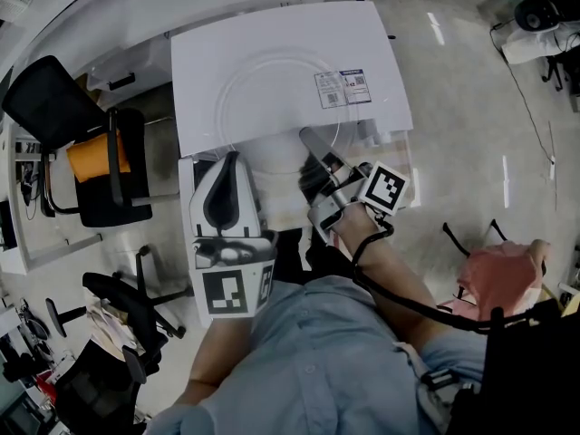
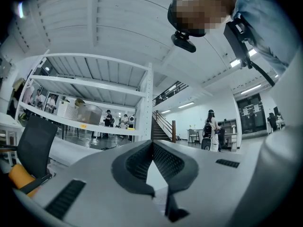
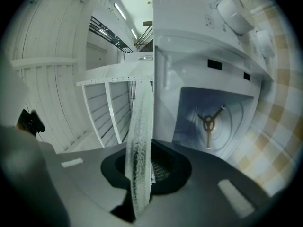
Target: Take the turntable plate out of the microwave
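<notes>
Turntable plate (image 3: 140, 141), clear glass, is out of the cavity and gripped at its rim by the right hand-held gripper (image 1: 310, 141), jaws narrow and pressed on the glass. In the right gripper view the plate shows edge-on between the pads. In the head view its round outline overlaps the white top of the microwave (image 1: 272, 30), next to the label sticker (image 1: 343, 87).

Cavity is open to the right of the plate in the right gripper view, with the three-arm turntable support (image 3: 208, 123) bare on the cavity floor and two knobs (image 3: 234, 6) on the panel above.

Left hand-held gripper (image 2: 152, 145) is just left of the right one, in front of the microwave, tips together, nothing between them.

Black office chair (image 1: 86, 152) with an orange cushion stands off to the left.
</notes>
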{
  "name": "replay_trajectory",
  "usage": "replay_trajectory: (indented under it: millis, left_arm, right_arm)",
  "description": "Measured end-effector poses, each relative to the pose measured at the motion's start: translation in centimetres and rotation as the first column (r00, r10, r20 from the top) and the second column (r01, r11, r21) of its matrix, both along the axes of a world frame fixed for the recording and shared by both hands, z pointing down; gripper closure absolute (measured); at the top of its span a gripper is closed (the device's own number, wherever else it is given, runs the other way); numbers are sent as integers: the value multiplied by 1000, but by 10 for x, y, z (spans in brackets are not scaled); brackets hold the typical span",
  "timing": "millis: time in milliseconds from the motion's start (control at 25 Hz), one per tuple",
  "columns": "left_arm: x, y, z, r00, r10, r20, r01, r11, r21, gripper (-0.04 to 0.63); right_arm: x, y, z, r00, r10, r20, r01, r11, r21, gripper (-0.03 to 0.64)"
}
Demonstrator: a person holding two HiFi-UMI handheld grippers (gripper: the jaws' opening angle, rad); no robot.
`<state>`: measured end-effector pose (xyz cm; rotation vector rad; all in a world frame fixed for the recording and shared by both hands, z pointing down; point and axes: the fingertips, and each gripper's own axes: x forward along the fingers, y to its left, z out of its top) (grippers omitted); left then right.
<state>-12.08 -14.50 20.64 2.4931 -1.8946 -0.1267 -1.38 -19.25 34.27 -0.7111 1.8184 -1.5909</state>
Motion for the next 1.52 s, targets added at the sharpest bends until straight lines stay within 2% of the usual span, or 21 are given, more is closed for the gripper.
replay_trajectory:
  millis: [240,400,640,800,920,1120,1360,1520]
  left_arm:
    - [-2,-1,3,1000,-6,5,6,1000,-3,588]
    - [-4,8,8,1000,-19,16,19,1000,-24,588]
    - [-2,38,32,999,-33,4,34,996,-88,588]
    - [8,60,54,1000,-23,4,24,987,-159,588]
    - [17,71,79,1000,-9,-1,8,971,-239,588]
    - [35,66,125,999,31,-34,-41,926,-376,588]
    - [44,52,139,998,49,-28,-56,892,-448,588]
    - [45,45,138,999,42,-31,-52,888,-456,588]
  right_arm:
    - [0,-1,1,999,13,-37,-13,1000,1,578]
    - [-1,0,-2,997,2,-83,0,999,33,572]
    - [-3,1,-8,991,-32,-133,45,994,98,535]
    - [-4,1,-12,982,-59,-182,83,988,128,531]
    - [-5,1,-15,973,-72,-217,105,984,144,531]
    - [-8,2,-16,966,-95,-242,137,978,160,526]
    - [-11,4,-18,957,-105,-271,154,974,165,517]
    - [-12,5,-21,940,-113,-322,179,967,182,500]
